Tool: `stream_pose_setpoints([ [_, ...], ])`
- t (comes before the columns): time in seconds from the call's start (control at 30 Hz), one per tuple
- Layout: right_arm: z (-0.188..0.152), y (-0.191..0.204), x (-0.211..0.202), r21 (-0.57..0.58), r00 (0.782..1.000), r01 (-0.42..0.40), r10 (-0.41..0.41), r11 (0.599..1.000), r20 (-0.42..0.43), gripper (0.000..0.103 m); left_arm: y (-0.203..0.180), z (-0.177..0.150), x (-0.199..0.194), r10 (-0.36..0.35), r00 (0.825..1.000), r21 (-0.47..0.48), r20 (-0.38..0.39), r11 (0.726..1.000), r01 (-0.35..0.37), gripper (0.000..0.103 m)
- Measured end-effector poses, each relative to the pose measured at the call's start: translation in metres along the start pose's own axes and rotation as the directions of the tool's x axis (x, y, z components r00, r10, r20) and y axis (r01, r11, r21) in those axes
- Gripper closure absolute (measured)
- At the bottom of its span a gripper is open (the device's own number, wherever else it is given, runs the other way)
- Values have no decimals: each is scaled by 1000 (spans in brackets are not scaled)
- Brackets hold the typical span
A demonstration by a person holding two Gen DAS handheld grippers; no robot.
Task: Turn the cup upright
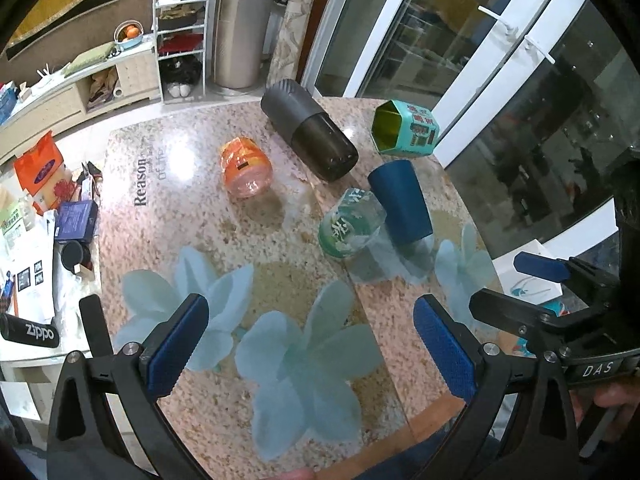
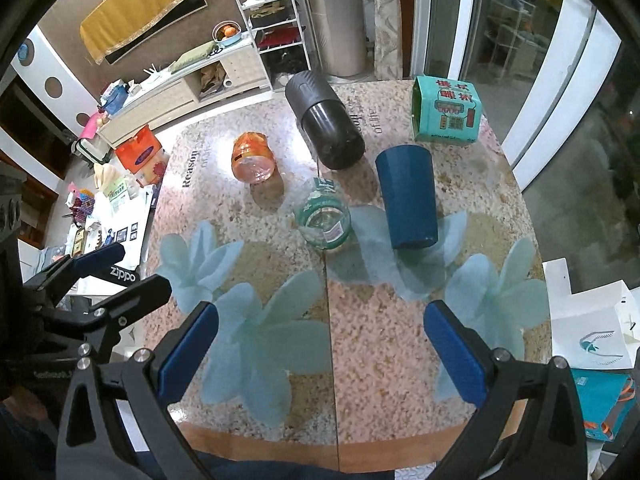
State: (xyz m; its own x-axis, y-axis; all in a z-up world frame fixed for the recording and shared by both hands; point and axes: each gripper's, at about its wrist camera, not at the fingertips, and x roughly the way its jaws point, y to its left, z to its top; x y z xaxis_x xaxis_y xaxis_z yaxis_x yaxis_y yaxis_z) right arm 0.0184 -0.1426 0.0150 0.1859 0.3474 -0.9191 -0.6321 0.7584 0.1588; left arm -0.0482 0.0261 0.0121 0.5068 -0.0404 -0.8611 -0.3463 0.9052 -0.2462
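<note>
A dark blue cup (image 1: 401, 200) (image 2: 409, 197) stands upside down on the speckled table (image 1: 248, 248) (image 2: 380, 320), mouth down, right of centre. My left gripper (image 1: 312, 312) is open and empty, above the near part of the table, well short of the cup. My right gripper (image 2: 322, 320) is open and empty, also near the table's front, with the cup ahead and slightly right. The right gripper shows at the right edge of the left wrist view (image 1: 516, 276). The left gripper shows at the left edge of the right wrist view (image 2: 120, 268).
A green-labelled clear jar (image 1: 350, 222) (image 2: 324, 220) lies touching the cup's left side. An orange jar (image 1: 246, 166) (image 2: 253, 157), a big dark cylinder (image 1: 310, 134) (image 2: 324, 120) and a teal box (image 1: 404, 128) (image 2: 445, 110) lie behind. Glass doors stand at right; clutter lies left of the table.
</note>
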Motion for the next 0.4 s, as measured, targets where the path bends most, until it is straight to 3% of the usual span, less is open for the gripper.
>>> stream_pose_setpoints([
  [0.4,-2,2,-5,-2,1000,-9,10,1000,11,0,0,1,-3,-11,1000,-7,15,1000,11,0],
])
